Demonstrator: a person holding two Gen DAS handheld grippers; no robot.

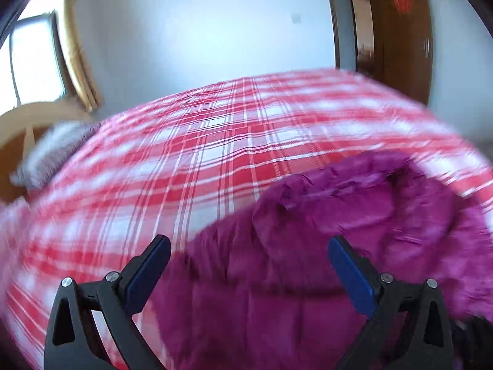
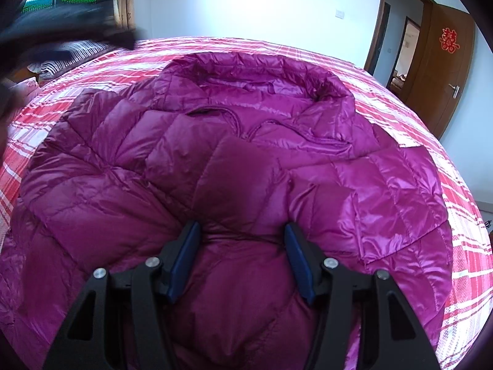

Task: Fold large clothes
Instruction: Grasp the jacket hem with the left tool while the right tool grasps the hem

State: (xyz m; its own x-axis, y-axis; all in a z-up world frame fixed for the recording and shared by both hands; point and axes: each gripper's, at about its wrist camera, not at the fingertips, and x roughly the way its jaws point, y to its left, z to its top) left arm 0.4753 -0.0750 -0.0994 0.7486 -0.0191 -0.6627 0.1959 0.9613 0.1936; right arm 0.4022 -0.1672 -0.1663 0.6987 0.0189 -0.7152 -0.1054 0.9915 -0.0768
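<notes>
A large magenta quilted down jacket (image 2: 277, 160) lies spread on the bed, hood (image 2: 255, 71) at the far end. One sleeve (image 2: 246, 178) is folded across the chest. My right gripper (image 2: 242, 231) is shut on that sleeve, the puffy fabric bunched between its blue pads. In the blurred left wrist view my left gripper (image 1: 248, 246) stands wide open above the jacket's (image 1: 354, 231) edge, nothing between its fingers. A dark blurred shape (image 2: 61, 27) at the top left of the right wrist view looks like the left gripper.
A red and white plaid sheet (image 2: 462, 246) covers the bed (image 1: 200, 154). A striped pillow (image 2: 71, 52) lies at the far left by a wooden headboard (image 1: 30, 120). A brown door (image 2: 443, 71) stands open at the right, and a window (image 1: 34, 61) at the left.
</notes>
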